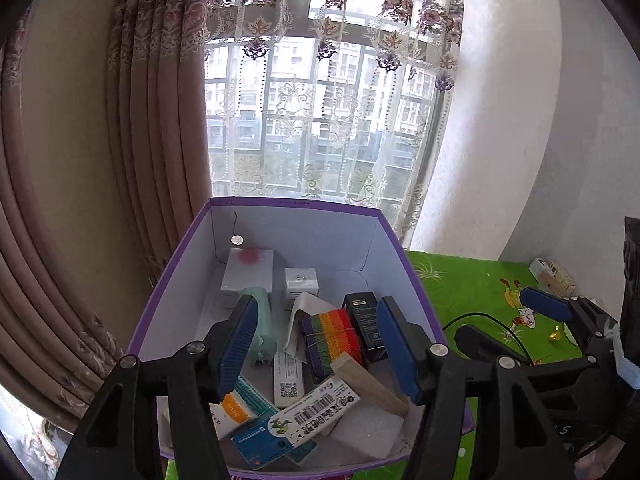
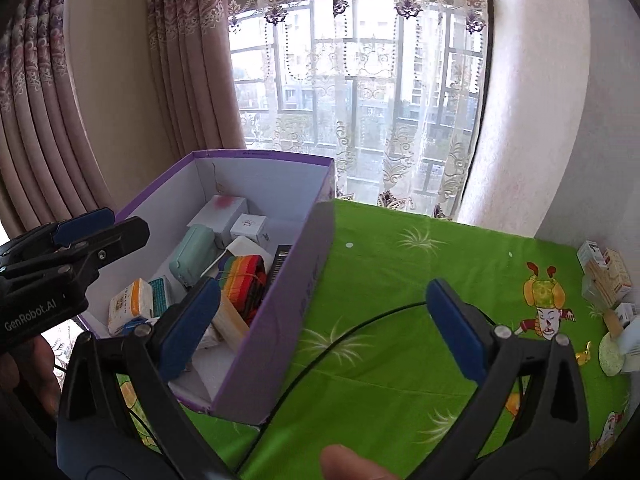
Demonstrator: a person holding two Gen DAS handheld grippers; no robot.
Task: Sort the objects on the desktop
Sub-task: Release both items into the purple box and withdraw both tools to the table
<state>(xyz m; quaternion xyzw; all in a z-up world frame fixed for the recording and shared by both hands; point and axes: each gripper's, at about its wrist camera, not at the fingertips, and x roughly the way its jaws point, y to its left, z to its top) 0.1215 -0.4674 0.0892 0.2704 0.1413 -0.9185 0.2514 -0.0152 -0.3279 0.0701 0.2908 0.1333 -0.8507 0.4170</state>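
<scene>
Hand-held gripper on the left (image 1: 316, 344) hangs wide open and empty over the purple box (image 1: 256, 204); the right one (image 2: 324, 328) gapes empty above the green tabletop (image 2: 400, 264). Small cartons (image 2: 604, 276) wait at three o'clock: probably light, stiff, crushable, so pinch gently across flat sides.

Both tools are black plastic. The left gripper (image 1: 318, 344) has two ribbed blue pads (image 1: 236, 344) on angular arms, with round silver screws (image 1: 195, 347) at the joints. The right gripper (image 2: 324, 332) is built the same way. White lettering (image 2: 30, 314) reading "GenRobot.AI" marks the left one's body. A thin black cable (image 2: 340, 340) trails away.
</scene>
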